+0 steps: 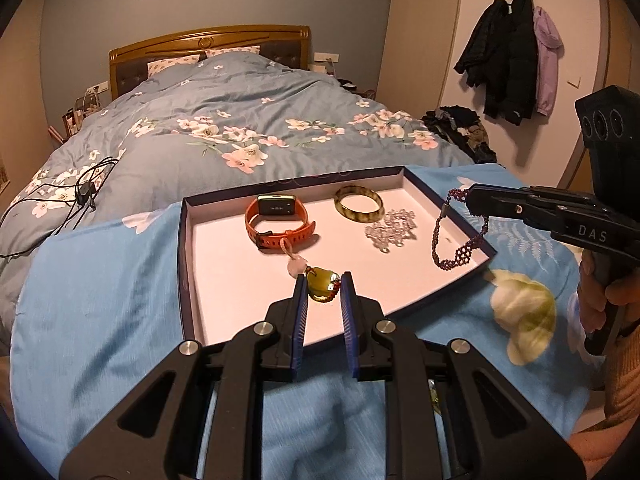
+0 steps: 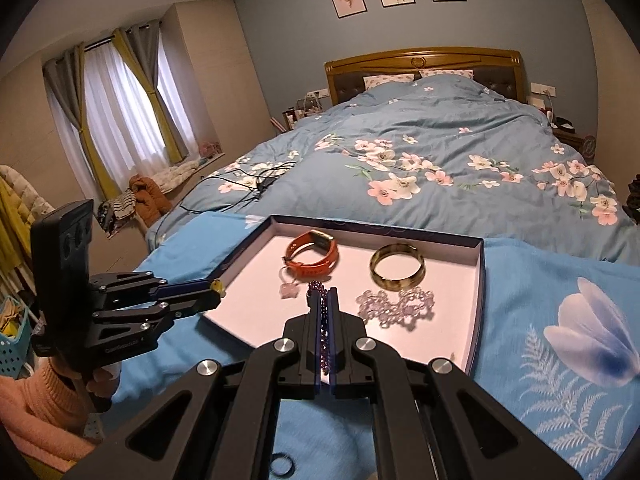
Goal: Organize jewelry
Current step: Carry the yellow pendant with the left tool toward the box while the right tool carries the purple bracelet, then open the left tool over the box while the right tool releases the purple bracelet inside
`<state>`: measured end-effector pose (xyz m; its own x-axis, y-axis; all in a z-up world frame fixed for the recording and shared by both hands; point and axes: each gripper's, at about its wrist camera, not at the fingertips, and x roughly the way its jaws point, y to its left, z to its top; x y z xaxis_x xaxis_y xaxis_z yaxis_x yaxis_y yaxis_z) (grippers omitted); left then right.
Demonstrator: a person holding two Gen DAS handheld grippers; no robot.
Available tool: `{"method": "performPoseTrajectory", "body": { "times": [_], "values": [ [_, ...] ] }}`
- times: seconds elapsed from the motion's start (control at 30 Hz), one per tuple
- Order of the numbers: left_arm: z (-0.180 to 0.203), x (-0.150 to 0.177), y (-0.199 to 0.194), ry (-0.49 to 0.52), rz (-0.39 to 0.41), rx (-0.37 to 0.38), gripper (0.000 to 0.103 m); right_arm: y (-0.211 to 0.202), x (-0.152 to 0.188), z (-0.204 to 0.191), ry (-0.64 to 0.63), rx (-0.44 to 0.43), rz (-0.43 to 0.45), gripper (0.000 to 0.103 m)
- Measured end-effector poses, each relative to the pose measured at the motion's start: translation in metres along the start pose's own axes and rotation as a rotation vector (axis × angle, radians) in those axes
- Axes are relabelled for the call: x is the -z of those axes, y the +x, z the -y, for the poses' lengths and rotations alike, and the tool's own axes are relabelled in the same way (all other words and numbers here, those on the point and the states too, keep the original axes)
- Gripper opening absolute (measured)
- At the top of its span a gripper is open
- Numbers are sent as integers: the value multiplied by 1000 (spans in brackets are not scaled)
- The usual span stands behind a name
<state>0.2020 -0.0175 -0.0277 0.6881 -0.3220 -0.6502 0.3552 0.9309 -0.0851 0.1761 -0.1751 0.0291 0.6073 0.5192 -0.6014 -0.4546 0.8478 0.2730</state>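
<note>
A shallow tray (image 1: 188, 264) with a dark blue rim and a white floor lies on a blue cloth. In it are an orange watch (image 1: 280, 220), an amber bangle (image 1: 359, 203), a clear bead bracelet (image 1: 390, 230) and a pink charm (image 2: 289, 290). My left gripper (image 1: 323, 280) is shut on a yellow-green pendant (image 1: 322, 290) over the tray's near edge. My right gripper (image 2: 324, 292) is shut on a purple bead bracelet (image 2: 323, 320), which dangles over the tray's right rim in the left wrist view (image 1: 444, 240).
The blue cloth (image 2: 540, 280) covers the foot of a bed with a floral duvet (image 1: 240, 120). Black cables (image 1: 86, 192) lie on the duvet at the left. A small black ring (image 2: 282, 462) lies on the cloth under my right gripper. A blurred pale shape (image 1: 524, 316) shows right of the tray.
</note>
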Motion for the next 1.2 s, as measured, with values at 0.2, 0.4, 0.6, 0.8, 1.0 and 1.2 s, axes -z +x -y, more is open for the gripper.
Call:
{"method": "performPoseTrajectory", "body": {
  "times": [0.2,0.4,0.6,0.8,1.0,1.2],
  "values": [
    [-7,-7,22,-9,-32,-12,17,20,-2,11,27,2,-33,1],
    [-12,-9,40,-19,-66,-23,17,35,-4,18,45,-11,-63,1],
    [-16,-12,58,-31,-99,-32,17,47,-6,24,66,-25,-84,1],
    [-20,-12,78,-50,-144,-44,17,59,-8,33,81,-1,-105,1],
    [-25,-10,90,-60,-177,-54,17,71,-9,44,107,35,-128,1],
    [-25,-11,90,-67,-171,-68,19,75,-7,50,117,68,-132,7]
  ]
}}
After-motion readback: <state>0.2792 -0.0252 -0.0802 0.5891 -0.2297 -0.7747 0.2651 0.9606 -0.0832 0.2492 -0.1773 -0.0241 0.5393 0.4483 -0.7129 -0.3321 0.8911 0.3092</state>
